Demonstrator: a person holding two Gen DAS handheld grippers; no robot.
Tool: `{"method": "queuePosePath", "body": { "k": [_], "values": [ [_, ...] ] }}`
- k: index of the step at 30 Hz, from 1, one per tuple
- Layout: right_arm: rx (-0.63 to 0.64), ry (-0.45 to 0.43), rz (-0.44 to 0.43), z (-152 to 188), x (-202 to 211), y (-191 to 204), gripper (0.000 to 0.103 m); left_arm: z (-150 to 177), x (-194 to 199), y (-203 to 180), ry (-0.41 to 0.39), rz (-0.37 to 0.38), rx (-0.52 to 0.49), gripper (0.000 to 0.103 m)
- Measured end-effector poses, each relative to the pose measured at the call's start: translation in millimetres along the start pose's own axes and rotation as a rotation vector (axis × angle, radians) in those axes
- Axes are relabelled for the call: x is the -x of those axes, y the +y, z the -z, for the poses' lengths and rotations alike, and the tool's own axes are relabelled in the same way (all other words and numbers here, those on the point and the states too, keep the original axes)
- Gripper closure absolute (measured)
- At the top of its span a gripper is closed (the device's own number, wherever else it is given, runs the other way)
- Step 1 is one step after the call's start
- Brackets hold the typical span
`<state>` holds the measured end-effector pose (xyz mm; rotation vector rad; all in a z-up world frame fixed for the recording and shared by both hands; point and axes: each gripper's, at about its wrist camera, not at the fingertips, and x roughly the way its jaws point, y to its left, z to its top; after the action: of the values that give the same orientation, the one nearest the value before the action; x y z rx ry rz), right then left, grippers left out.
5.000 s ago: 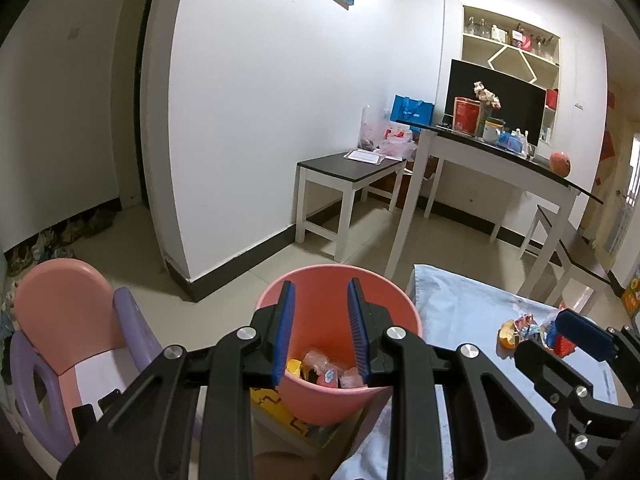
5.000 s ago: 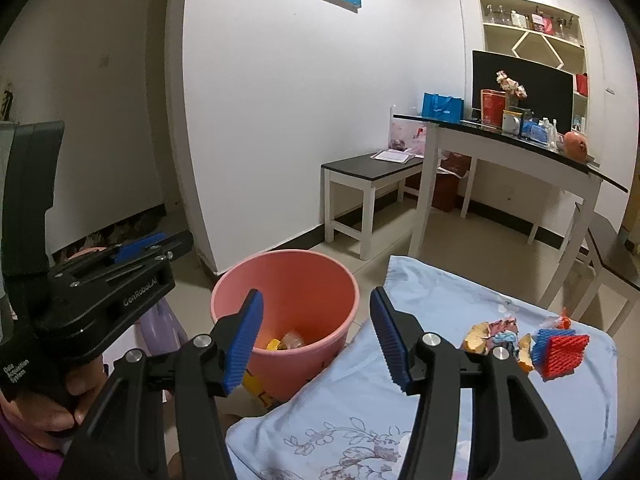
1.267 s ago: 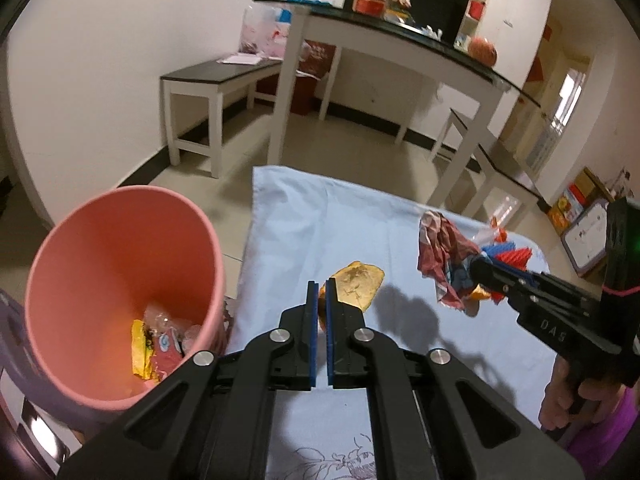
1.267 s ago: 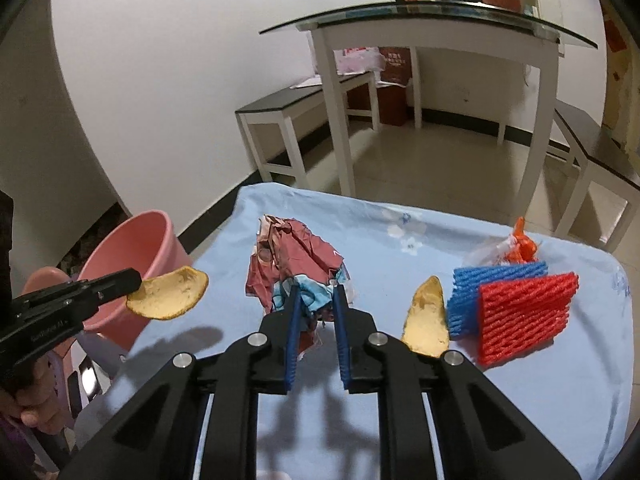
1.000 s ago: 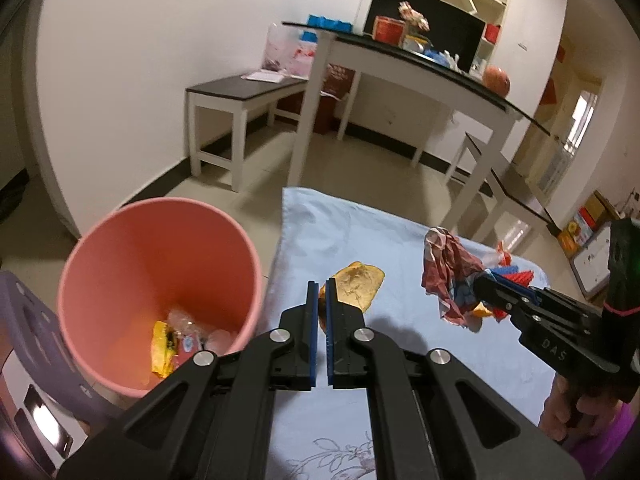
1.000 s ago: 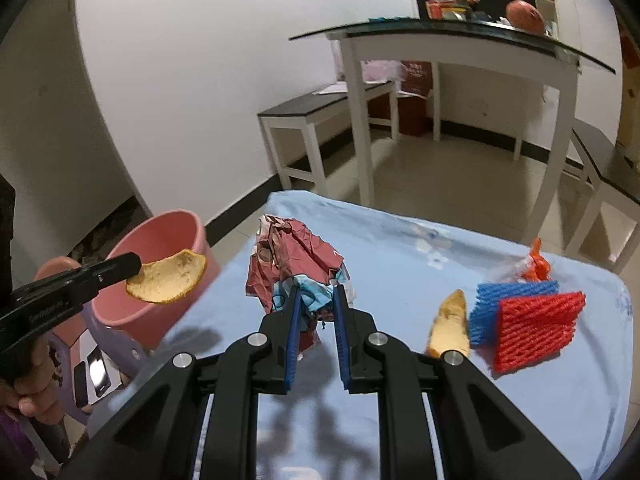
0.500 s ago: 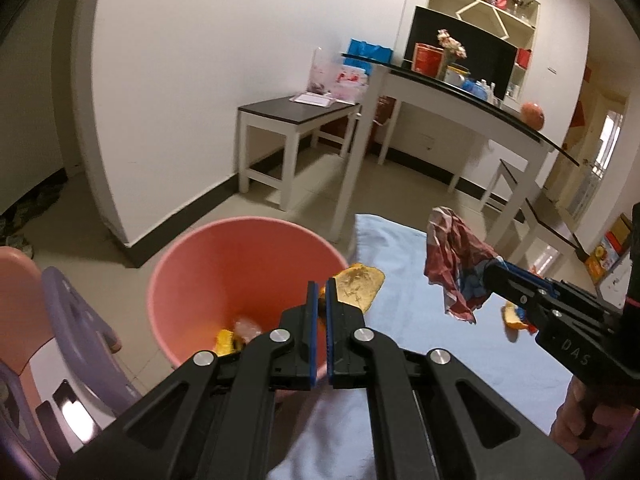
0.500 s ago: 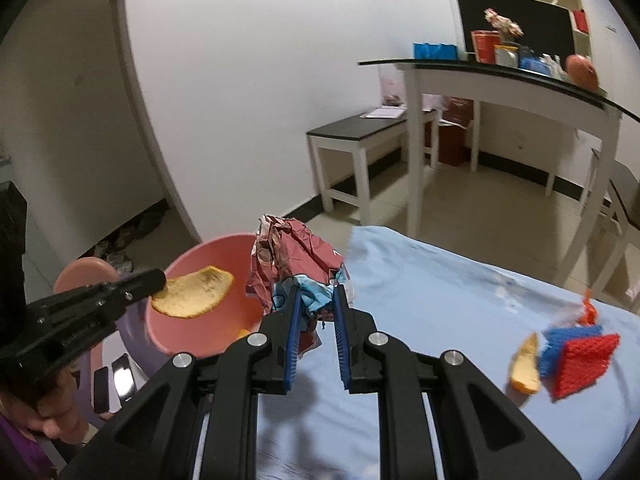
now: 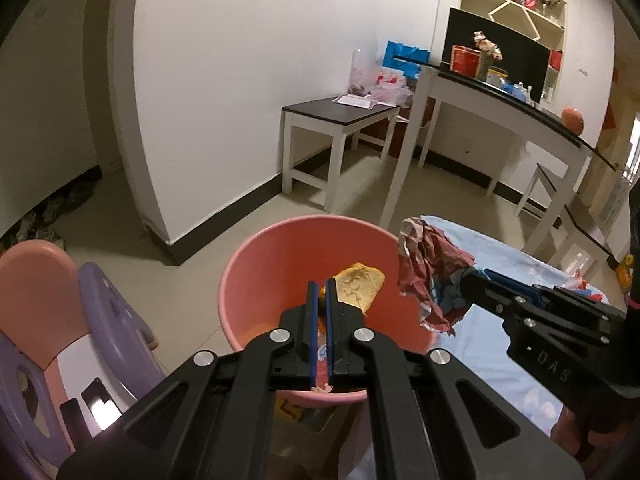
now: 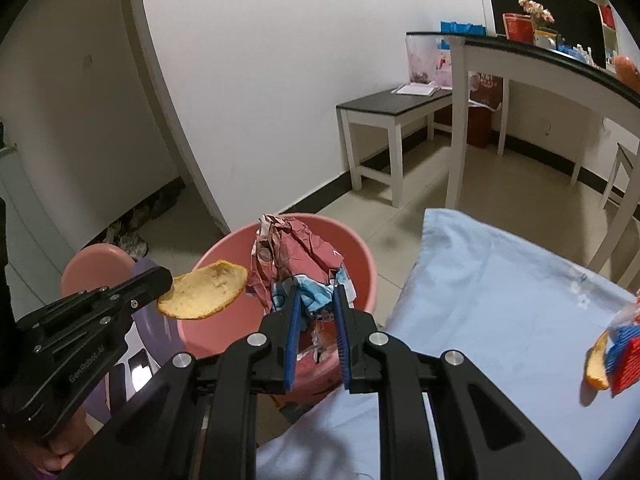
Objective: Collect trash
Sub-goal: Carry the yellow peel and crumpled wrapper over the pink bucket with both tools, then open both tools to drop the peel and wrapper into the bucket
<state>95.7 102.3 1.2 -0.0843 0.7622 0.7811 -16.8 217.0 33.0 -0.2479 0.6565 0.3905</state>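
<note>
Your left gripper (image 9: 319,294) has its jaws clamped nearly flat on a curved, pale-yellow peel (image 9: 358,288), pithy and dry on the inner face, and it hangs right over the mouth of the pink bucket (image 9: 256,264). From the right wrist view that same peel (image 10: 204,289) sits above the near left part of the bucket's rim (image 10: 362,256). Your right gripper (image 10: 316,300) has its jaws pinched on a crumpled wad of wrappers (image 10: 294,258), creased maroon foil with light blue scraps at the bottom, and that wad is over the bucket too, toward the side nearest the blue cloth (image 10: 500,280). The bucket is smooth round plastic; there is some trash low inside, between your left jaws, though I can't make out what it is. To the right of the bucket, far across the cloth, lie another peel (image 10: 596,366) and ribbed red and blue foam netting (image 10: 624,354). Left of the bucket stands a pink and lilac plastic chair (image 9: 44,304).
</note>
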Motion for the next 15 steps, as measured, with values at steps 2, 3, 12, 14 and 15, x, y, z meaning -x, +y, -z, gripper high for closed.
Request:
{"method": "queuePosePath", "body": {
  "k": [2, 3, 12, 14, 15],
  "values": [
    [-0.003, 0.013, 0.003, 2, -6, 3, 0.088, 2, -3, 3, 0.004, -0.009, 0.001, 0.101],
    [-0.005, 0.018, 0.003, 4, -8, 4, 0.088, 3, -4, 4, 0.004, -0.014, -0.002, 0.101],
    [-0.02, 0.041, -0.003, 8, -21, 6, 0.087, 5, -19, 8, 0.029, -0.025, 0.014, 0.101],
    [-0.018, 0.043, -0.005, 7, -24, 6, 0.087, 6, -22, 9, 0.036, -0.027, 0.014, 0.1],
    [-0.017, 0.042, -0.005, 8, -24, 6, 0.087, 7, -22, 10, 0.037, -0.026, 0.014, 0.1]
  ]
}}
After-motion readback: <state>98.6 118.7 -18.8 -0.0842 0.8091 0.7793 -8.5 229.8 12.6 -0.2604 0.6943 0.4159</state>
